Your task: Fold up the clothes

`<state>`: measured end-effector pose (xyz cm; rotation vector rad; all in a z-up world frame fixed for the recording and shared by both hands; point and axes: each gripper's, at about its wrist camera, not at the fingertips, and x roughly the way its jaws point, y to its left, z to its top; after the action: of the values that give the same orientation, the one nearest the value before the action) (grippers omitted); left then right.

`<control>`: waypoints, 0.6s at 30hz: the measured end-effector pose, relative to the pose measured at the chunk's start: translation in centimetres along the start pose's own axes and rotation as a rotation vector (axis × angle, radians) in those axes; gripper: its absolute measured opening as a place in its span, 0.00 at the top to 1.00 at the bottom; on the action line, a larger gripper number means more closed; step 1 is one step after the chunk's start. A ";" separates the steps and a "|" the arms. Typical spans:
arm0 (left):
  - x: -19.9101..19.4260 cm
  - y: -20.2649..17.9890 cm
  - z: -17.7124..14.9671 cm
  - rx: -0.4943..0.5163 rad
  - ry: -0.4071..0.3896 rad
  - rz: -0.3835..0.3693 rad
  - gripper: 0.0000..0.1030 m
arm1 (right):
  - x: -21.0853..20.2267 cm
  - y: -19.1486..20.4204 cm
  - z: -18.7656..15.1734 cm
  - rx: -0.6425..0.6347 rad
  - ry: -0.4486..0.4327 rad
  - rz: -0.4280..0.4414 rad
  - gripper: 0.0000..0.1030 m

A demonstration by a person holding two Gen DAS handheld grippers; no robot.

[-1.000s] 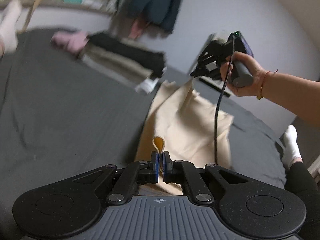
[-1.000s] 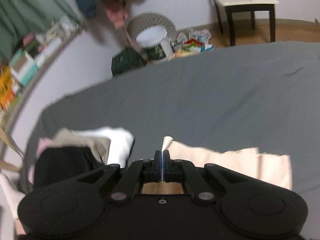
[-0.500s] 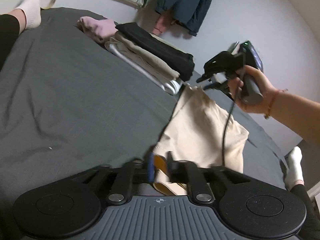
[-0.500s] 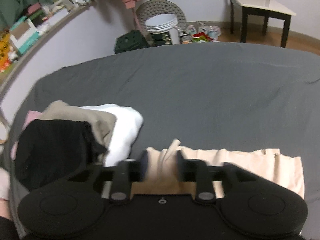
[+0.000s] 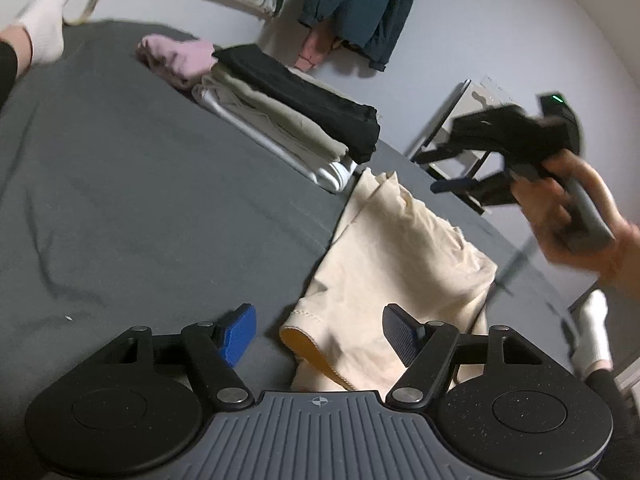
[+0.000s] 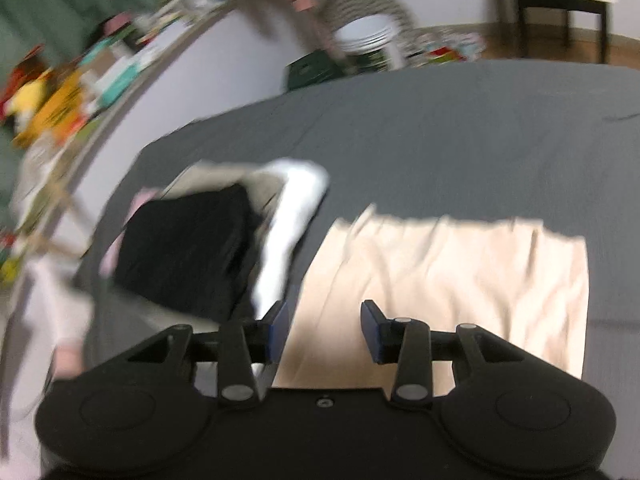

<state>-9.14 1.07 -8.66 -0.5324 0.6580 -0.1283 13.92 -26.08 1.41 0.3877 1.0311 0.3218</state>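
1. My left gripper [image 5: 318, 330] is spread wide and holds nothing; its blue pads [image 5: 239, 334] stand on either side of the near hem of the cream garment [image 5: 396, 260] without touching it.
2. That hem curls up between the fingers and shows a yellow-orange lining [image 5: 298, 342].
3. The garment lies folded on the grey bed [image 5: 132, 216], running away from me toward the far edge, its surface wrinkled.
4. My right gripper [image 6: 324, 330] is also wide apart and empty, hovering over the garment [image 6: 444, 280] near its end beside the stack; this view is blurred.
5. In the left view my right hand [image 5: 576, 224] holds that gripper [image 5: 460, 172] by its handle, raised above and to the right of the garment, clear of the cloth. It too is smeared by motion.
6. Just past the garment's far end sits a stack of folded clothes [image 5: 296, 120]: white at the bottom, beige in the middle, black on top.
7. A pink piece [image 5: 176, 58] lies against the far side of the stack.
8. At the upper left edge a foot in a white sock [image 5: 46, 20] rests on the bed.
9. Farther off, a dark blue jacket [image 5: 360, 12] hangs on the wall.
10. From the right view, beyond the bed, a white bucket [image 6: 366, 42] and a chair [image 6: 556, 4] stand on the floor.
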 end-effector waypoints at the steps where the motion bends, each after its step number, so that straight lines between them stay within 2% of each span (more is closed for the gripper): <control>1: 0.1 0.3 0.1 -0.015 0.006 -0.009 0.31 | -0.9 0.4 -1.1 -0.045 0.015 0.024 0.62; 5: 0.2 0.8 0.4 -0.036 0.029 -0.043 0.34 | -6.8 2.0 -6.9 -0.242 0.028 0.123 0.59; 7: 0.4 1.0 0.6 -0.038 0.056 -0.058 0.43 | -10.1 3.1 -9.7 -0.341 0.002 0.146 0.53; 8: 0.5 1.1 0.6 -0.048 0.068 -0.062 0.46 | -11.8 3.6 -11.2 -0.386 -0.023 0.135 0.44; 9: 0.6 1.2 0.6 -0.056 0.073 -0.065 0.46 | -13.2 4.3 -12.7 -0.428 -0.046 0.106 0.37; 10: 0.6 1.2 0.6 -0.060 0.075 -0.068 0.46 | -14.1 4.9 -14.0 -0.467 -0.063 0.064 0.37; 11: 0.6 1.3 0.6 -0.063 0.078 -0.070 0.54 | -14.6 5.6 -15.4 -0.504 -0.070 0.008 0.37; 12: 0.7 1.2 0.7 -0.062 0.082 -0.071 0.57 | -14.5 6.2 -16.8 -0.539 -0.059 -0.051 0.37; 18: 0.8 1.6 0.7 -0.086 0.101 -0.075 0.59 | -10.5 9.8 -25.2 -0.871 -0.036 -0.352 0.40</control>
<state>-8.13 2.54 -9.44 -0.6365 0.7451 -0.1988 -13.92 -17.95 2.31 -0.5641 0.8130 0.4086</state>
